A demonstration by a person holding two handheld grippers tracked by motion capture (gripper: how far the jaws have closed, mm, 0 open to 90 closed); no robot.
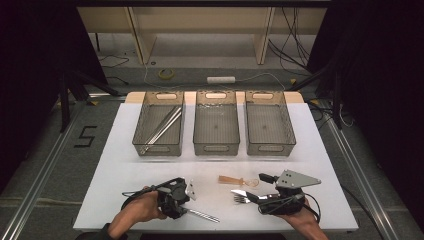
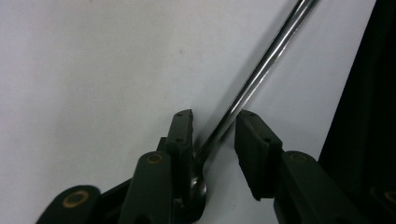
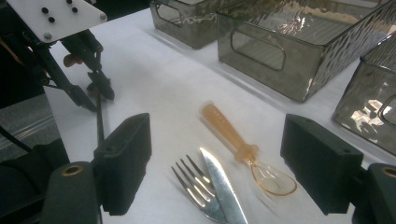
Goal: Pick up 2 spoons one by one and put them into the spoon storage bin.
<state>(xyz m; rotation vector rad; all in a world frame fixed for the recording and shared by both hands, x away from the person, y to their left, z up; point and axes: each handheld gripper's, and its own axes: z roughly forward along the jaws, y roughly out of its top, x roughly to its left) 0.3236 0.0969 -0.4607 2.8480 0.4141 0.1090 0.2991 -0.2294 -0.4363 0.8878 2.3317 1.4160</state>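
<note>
1. Got the left gripper (image 2: 214, 122) tipped down over a metal utensil (image 2: 261, 70), bottom centre of the high view, close to the near edge of the table (image 1: 125, 170). Straddling the shaft like that to line up a pick, by the look of it.
2. Not clamped yet. Touching the shaft with one pad, just off it with the other, so released for now and lifting nothing.
3. Parked the right gripper (image 3: 217, 140) at the lower right of the high view, jaws spread wide, gripping nothing. Aimed straight at the fork (image 3: 198, 189), knife (image 3: 224, 186) and orange plastic spoon (image 3: 226, 128) lying just ahead. Probably waiting its turn.
4. Lined up three bins across the upper middle of the high view, with long metal pieces (image 1: 162, 127) lying in the leftmost bin (image 1: 142, 125). Guessing a sort by type, which would make that one the likely home for this utensil.
5. On to the utensil itself: thin, round, mirror-shiny steel, running from bottom centre to the upper right of the left gripper view, lying flat on the white top. Rounded end tucked under the jaws, so can't tell what sort of head. Looks slippery and low, so likely needs a square pinch.
</note>
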